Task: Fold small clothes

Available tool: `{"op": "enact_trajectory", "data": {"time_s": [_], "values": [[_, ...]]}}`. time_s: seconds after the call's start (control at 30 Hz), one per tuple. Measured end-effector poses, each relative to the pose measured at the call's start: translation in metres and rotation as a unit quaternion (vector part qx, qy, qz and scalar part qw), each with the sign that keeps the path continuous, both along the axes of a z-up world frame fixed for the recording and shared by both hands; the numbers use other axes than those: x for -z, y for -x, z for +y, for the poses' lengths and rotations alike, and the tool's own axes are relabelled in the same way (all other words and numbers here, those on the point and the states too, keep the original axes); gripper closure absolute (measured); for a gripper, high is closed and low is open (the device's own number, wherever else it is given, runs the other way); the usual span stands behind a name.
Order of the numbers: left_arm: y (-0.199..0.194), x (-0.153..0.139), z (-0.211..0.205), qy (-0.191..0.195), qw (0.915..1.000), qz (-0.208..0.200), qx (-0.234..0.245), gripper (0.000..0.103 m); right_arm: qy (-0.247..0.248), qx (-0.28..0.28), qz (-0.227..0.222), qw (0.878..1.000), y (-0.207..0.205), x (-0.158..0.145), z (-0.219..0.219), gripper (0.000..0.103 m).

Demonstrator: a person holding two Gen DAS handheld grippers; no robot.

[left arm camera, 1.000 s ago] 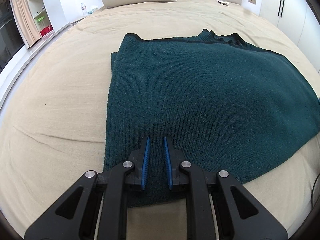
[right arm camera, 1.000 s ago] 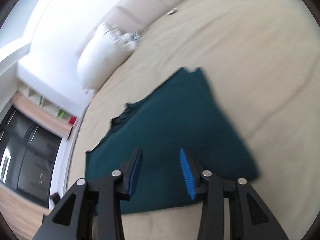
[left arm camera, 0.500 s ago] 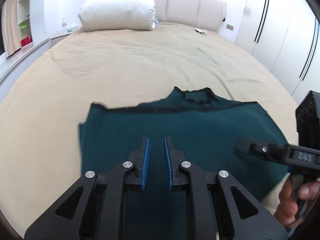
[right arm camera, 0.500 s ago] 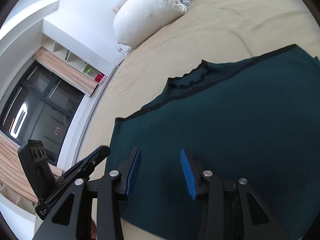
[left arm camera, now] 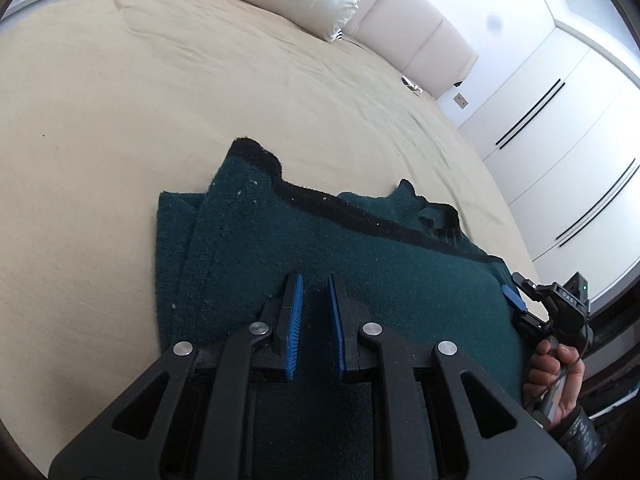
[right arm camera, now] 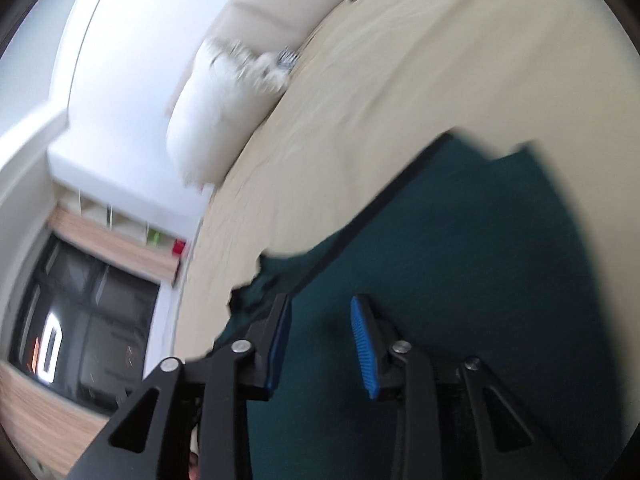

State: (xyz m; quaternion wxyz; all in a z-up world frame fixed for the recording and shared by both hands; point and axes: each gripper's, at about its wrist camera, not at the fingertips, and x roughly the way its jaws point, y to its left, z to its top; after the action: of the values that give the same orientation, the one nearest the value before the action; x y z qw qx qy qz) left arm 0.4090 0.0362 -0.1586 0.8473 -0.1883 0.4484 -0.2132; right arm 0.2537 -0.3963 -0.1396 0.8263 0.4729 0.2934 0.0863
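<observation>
Dark green knit sweater (left arm camera: 320, 264) lay flat on the beige bedsheet (left arm camera: 120, 100), filling the lower centre of the left wrist view, black-trimmed edge toward the upper right. Left gripper (left arm camera: 314, 304) sat over the knit, blue pads nearly pressed together, nothing pinched. Right gripper (right arm camera: 320, 336), blurred, over the sweater's lower centre; jaws had just been closing, still parted, no cloth between them.
</observation>
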Motion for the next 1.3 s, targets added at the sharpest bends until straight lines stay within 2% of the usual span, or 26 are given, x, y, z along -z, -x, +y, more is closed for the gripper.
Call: {"op": "enact_trajectory", "data": {"time_s": [0.07,0.2,0.23,0.27,0.33,0.4,0.47,0.5,0.57,0.7,0.8,0.9,0.97,1.07,1.17,1.23,1.3], "values": [[0.004,0.0,-0.001,-0.001,1.0,-0.003,0.001,0.089,-0.004,0.031,-0.002,1.0,0.011,0.004,-0.021,0.086],[0.014,-0.001,0.006,0.011,0.9999,0.001,-0.012,0.089,-0.004,0.077,0.005,0.997,0.044,0.005,-0.053,0.083],[0.02,-0.005,0.011,0.005,0.9998,0.001,-0.02,0.089,0.008,0.092,0.012,0.996,0.054,0.001,-0.057,0.078],[0.028,-0.01,0.016,-0.005,0.9995,0.0,-0.032,0.089,0.021,0.106,0.017,0.994,0.064,-0.002,-0.058,0.062],[0.042,-0.017,0.028,-0.026,0.9978,0.006,-0.061,0.089,0.025,0.114,0.003,0.993,0.085,-0.01,-0.059,0.056],[0.061,-0.024,0.045,-0.018,0.9962,0.002,-0.085,0.085,0.03,0.107,-0.006,0.994,0.098,-0.017,-0.052,0.05],[0.078,-0.024,0.06,-0.02,0.9929,0.021,-0.115,0.043,0.037,0.088,-0.016,0.995,0.104,-0.024,-0.036,0.047],[0.087,-0.023,0.068,-0.005,0.9921,0.022,-0.123,0.019,0.038,0.072,-0.023,0.996,0.105,-0.028,-0.026,0.047],[0.1,-0.023,0.076,0.025,0.9916,0.021,-0.125,0.018,0.044,0.039,-0.027,0.998,0.1,-0.034,-0.003,0.045],[0.107,-0.014,0.075,0.074,0.9907,0.061,-0.096,0.017,0.058,-0.042,-0.033,0.997,0.085,-0.048,0.051,0.044],[0.103,-0.007,0.066,0.091,0.9888,0.095,-0.071,0.018,0.067,-0.08,-0.037,0.994,0.076,-0.055,0.084,0.044],[0.099,-0.003,0.061,0.091,0.9875,0.117,-0.054,0.018,0.078,-0.116,-0.034,0.99,0.07,-0.061,0.108,0.044],[0.095,0.0,0.059,0.109,0.984,0.133,-0.048,0.021,0.09,-0.144,-0.03,0.985,0.063,-0.064,0.126,0.044],[0.089,0.009,0.051,0.118,0.9787,0.164,-0.033,0.034,0.102,-0.176,-0.02,0.979,0.051,-0.065,0.15,0.044],[0.087,0.011,0.05,0.116,0.9766,0.179,-0.025,0.047,0.107,-0.192,-0.019,0.975,0.046,-0.063,0.163,0.044],[0.091,0.013,0.057,0.134,0.9724,0.189,-0.029,0.079,0.11,-0.2,-0.015,0.974,0.043,-0.061,0.171,0.044],[0.094,0.019,0.063,0.161,0.967,0.194,-0.039,0.086,0.11,-0.209,-0.009,0.972,0.038,-0.059,0.177,0.044]]}}
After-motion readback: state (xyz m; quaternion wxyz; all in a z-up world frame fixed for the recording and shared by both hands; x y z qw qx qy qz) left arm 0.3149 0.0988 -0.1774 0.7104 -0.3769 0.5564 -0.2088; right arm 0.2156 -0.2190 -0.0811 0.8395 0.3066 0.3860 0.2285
